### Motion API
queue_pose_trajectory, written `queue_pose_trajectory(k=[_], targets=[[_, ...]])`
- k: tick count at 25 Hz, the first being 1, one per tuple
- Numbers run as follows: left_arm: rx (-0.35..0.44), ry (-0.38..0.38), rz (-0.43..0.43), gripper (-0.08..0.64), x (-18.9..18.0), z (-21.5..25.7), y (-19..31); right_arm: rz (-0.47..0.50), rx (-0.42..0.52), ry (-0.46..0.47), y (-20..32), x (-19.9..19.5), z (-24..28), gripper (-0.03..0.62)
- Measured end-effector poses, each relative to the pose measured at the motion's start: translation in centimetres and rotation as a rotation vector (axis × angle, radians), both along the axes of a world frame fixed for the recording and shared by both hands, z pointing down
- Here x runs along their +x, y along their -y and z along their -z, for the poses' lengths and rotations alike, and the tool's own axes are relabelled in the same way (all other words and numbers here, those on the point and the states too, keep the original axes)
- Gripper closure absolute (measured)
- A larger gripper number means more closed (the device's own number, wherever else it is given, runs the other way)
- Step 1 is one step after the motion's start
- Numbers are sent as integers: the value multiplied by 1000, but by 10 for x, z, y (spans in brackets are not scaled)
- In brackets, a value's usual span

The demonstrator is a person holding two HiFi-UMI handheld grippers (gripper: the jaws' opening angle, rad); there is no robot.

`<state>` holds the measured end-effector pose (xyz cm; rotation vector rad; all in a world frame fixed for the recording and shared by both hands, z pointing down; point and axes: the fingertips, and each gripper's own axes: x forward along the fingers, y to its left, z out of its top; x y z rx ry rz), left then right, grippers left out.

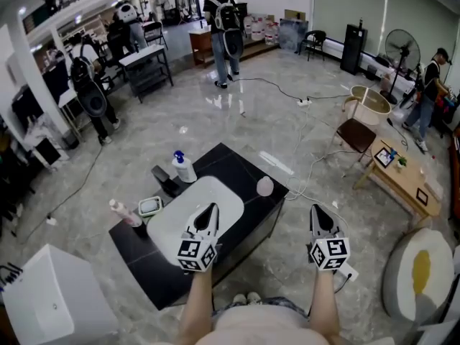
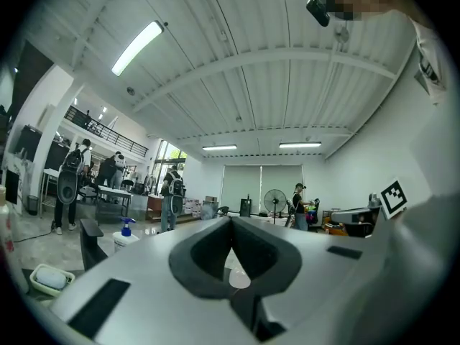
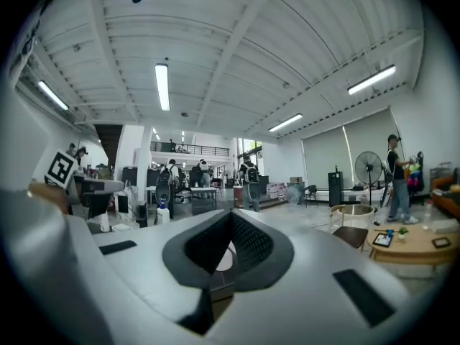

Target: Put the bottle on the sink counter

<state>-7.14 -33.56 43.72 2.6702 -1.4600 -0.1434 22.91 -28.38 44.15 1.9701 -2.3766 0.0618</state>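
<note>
Head view: pump bottle (image 1: 184,167) upright on table (image 1: 241,172) by basin (image 1: 215,192); my left claw (image 1: 208,214), right claw (image 1: 318,215) closed, empty, hovering clear to avoid knocking it.

Glossy black counter (image 1: 231,168), matt white sink (image 1: 216,192) — polished stone floor (image 1: 237,124).

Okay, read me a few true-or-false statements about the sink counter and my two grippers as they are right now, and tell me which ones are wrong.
1. The left gripper is shut with nothing between its jaws. True.
2. The blue-topped bottle lies on its side inside the white basin. False: it stands upright on the black counter, behind the basin.
3. The left gripper is above the white basin. True.
4. The right gripper is clamped on a bottle. False: its jaws are shut on nothing, and it is off to the right of the counter, above the floor.
</note>
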Motion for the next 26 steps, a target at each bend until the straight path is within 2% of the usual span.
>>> queue_pose_trajectory(k=[2,10,26], targets=[[-7,-3,1,532,-3,-2,-2,-5,-1,-24,-1,0,2,578],[-29,-15,15,532,-11,-10,-6,-1,-7,5,-3,-2,-1,578],[-46,-9,11,532,-9,-13,-7,1,-21,-3,3,0,-3,578]])
